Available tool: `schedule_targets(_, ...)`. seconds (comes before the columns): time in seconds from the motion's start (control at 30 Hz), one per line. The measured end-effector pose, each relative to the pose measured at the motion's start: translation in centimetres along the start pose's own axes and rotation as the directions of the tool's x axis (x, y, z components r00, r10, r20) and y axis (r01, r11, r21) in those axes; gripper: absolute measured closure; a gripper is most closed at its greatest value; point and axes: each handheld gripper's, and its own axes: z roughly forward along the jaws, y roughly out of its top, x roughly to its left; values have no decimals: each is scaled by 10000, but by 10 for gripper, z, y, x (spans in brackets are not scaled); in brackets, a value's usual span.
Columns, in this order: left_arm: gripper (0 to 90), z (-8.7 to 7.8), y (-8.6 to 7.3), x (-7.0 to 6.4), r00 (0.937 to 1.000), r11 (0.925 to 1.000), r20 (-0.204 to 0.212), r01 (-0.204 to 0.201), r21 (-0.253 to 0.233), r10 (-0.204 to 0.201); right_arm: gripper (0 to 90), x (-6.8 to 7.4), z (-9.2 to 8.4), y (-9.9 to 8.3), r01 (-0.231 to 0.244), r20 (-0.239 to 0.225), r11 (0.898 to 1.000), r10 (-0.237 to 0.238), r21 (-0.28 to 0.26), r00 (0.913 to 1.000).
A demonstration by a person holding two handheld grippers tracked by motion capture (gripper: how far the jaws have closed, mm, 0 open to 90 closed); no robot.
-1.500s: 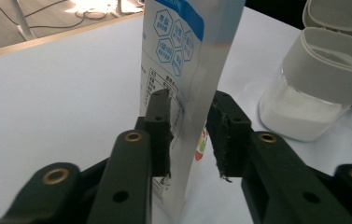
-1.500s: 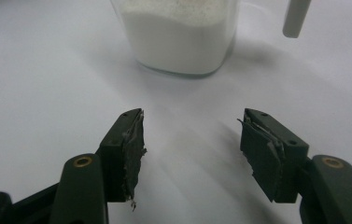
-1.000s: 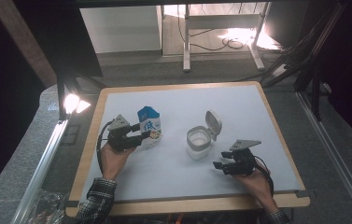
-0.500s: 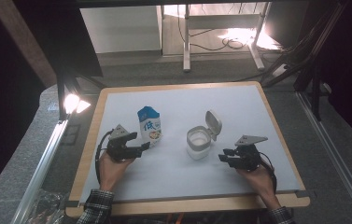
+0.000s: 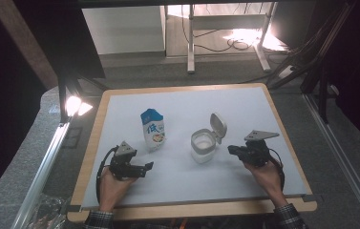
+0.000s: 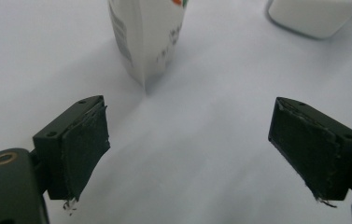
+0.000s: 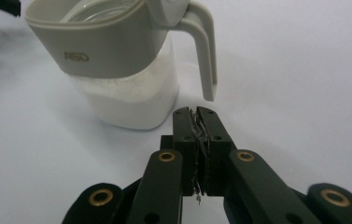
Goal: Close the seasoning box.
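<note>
1. The carton (image 5: 153,129) stands upright on the bench (image 5: 187,181), left of centre, with the lidded jug (image 5: 203,144) just to its right, lid flipped up.
2. The left gripper (image 5: 145,168) sits on the near side of the carton, its fingers (image 6: 87,142) spread wide and holding nothing. In the left gripper view the carton's lower corner (image 6: 145,42) lies ahead, a little left of the midline between the fingers, clearly apart from them.
3. The right gripper (image 5: 232,150) rests just right of the jug with its fingers (image 7: 185,133) pressed together on nothing; the jug's handle (image 7: 206,56) hangs just beyond the tips (near, not touching).
4. The carton's long axis is vertical, so the open left gripper, nearer to it, looks best placed to move forward and close on its sides; the right one would have to open before taking the handle.
</note>
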Motion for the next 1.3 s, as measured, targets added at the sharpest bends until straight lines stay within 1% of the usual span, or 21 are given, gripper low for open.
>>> schedule_targets(0.07, 120, -1, -4, -3, 9999, 9999, -35, 123, 49, -123, 867, 0, -1, 3, 67, 54, 10000, -66, -32, 10000)
schedule_targets(0.23, 115, -2, -10, -8, 9998, 9996, -112, 142, 227, -139, 867, -3, -3, 15, 158, 98, 9995, -156, -258, 9998)
schedule_targets(0.27, 113, -1, -14, -11, 9996, 9991, -270, 127, 402, -116, 867, -5, -3, 19, 151, 67, 9994, -149, -318, 9999)
schedule_targets(0.4, 109, 5, -20, -12, 9995, 9975, -278, 196, 685, -178, 867, -9, -4, 28, 134, 49, 9992, -133, -389, 9999)
schedule_targets(0.43, 109, 8, -22, -12, 9995, 9974, -298, 136, 708, -115, 867, -10, -4, 31, 133, -1, 9990, -133, -424, 9999)
schedule_targets(0.53, 99, 8, -23, -14, 9990, 9975, -437, 52, 700, -21, 867, -9, -5, 37, 317, 97, 9986, -313, -424, 9995)
schedule_targets(0.6, 98, 9, -23, -16, 9983, 9971, -575, -87, 752, 131, 867, -9, -6, 42, 393, 143, 9979, -386, -512, 9992)
schedule_targets(0.7, 79, 11, -22, -19, 9961, 9946, -750, -402, 952, 474, 866, -9, -5, 48, 460, 212, 9973, -448, -578, 9988)
schedule_targets(0.77, 79, 11, -22, -19, 9966, 9952, -720, -323, 929, 390, 866, -10, -4, 53, 476, 206, 9967, -463, -654, 9987)
schedule_targets(0.83, 79, 11, -22, -19, 9964, 9949, -720, -373, 941, 442, 866, -10, -3, 56, 502, 172, 9964, -492, -681, 9986)
schedule_targets(0.93, 79, 11, -22, -19, 9964, 9948, -724, -379, 946, 449, 866, -6, 1, 64, 597, 72, 9950, -594, -801, 9982)
schedule_targets(1.13, 79, 11, -22, -18, 9961, 9943, -723, -425, 982, 497, 865, 1, 6, 71, 719, -139, 9931, -735, -928, 9972)
schedule_targets(1.3, 79, 11, -22, -18, 9960, 9941, -724, -448, 984, 521, 864, 9, 11, 76, 841, -322, 9921, -874, -927, 9957)
